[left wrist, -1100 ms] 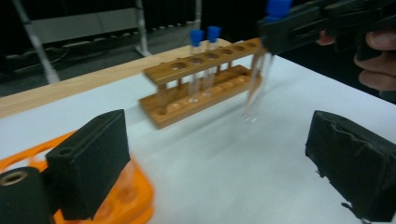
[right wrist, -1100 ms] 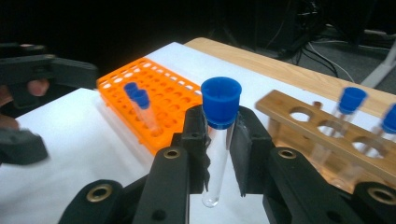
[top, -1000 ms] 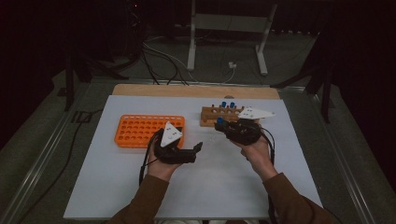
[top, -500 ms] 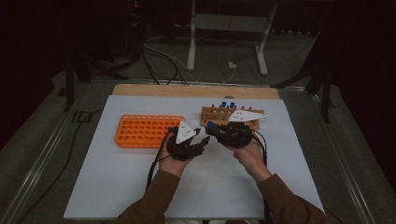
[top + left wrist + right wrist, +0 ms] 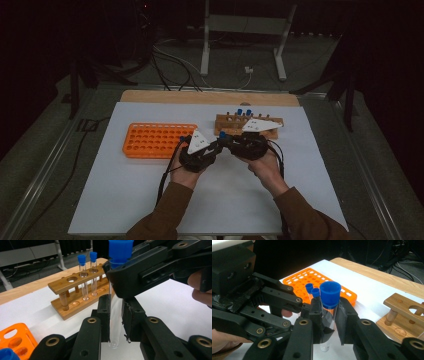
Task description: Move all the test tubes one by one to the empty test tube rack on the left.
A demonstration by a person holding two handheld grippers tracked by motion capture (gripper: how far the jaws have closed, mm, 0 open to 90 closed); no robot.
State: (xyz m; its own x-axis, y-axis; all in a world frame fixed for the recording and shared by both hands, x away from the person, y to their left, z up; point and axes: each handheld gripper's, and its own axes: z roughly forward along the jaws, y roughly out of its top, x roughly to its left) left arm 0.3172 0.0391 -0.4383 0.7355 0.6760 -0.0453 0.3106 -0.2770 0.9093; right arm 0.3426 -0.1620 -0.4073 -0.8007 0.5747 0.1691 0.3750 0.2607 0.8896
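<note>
Left tool [image 5: 115, 322] just closed on tube [image 5: 115, 315]; right tool [image 5: 329, 322] apparently gripping above.

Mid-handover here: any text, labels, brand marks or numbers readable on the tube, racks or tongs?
None readable.
Test tube, its blue cap: no label or print.
Orange rack, wooden rack: no markings.
Grey plates on the tongs: tiny dark marks, too small to read.

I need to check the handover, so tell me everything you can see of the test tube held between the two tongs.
The test tube is clear, glass-like, with a round bottom and a blue cap. It looks empty and stands upright above the white table sheet. The right tongs grip it just below the cap; the left tongs, whose jaws have just closed, clamp its lower part.
</note>
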